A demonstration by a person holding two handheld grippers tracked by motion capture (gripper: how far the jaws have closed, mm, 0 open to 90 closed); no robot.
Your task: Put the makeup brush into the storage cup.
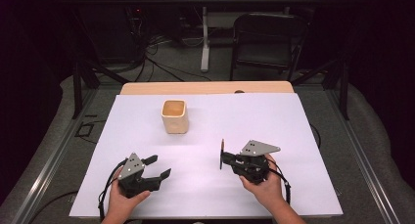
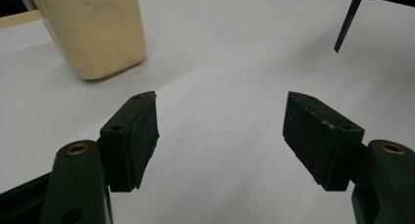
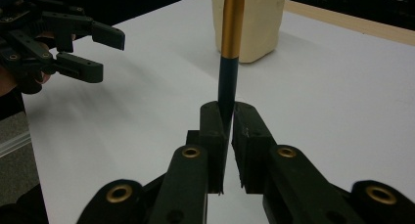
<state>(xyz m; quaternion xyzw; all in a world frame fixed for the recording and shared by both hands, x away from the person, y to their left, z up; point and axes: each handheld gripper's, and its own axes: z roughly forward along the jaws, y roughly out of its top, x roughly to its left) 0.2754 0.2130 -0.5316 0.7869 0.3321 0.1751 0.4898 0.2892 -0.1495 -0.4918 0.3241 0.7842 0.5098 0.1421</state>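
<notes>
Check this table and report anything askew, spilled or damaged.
Nothing stands out. The cream cup stands upright on the white sheet, with no spill around it. The right hand-held gripper is shut on a dark pen with a gold end, held upright. The left hand-held gripper is open and holds nothing.

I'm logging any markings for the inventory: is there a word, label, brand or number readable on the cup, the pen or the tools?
No text can be read.
Pen: a faint light line of print runs along its dark barrel, too small and blurred to read.
Cup: plain cream, no marking visible.
Left tool and right tool: black, no lettering visible.
</notes>
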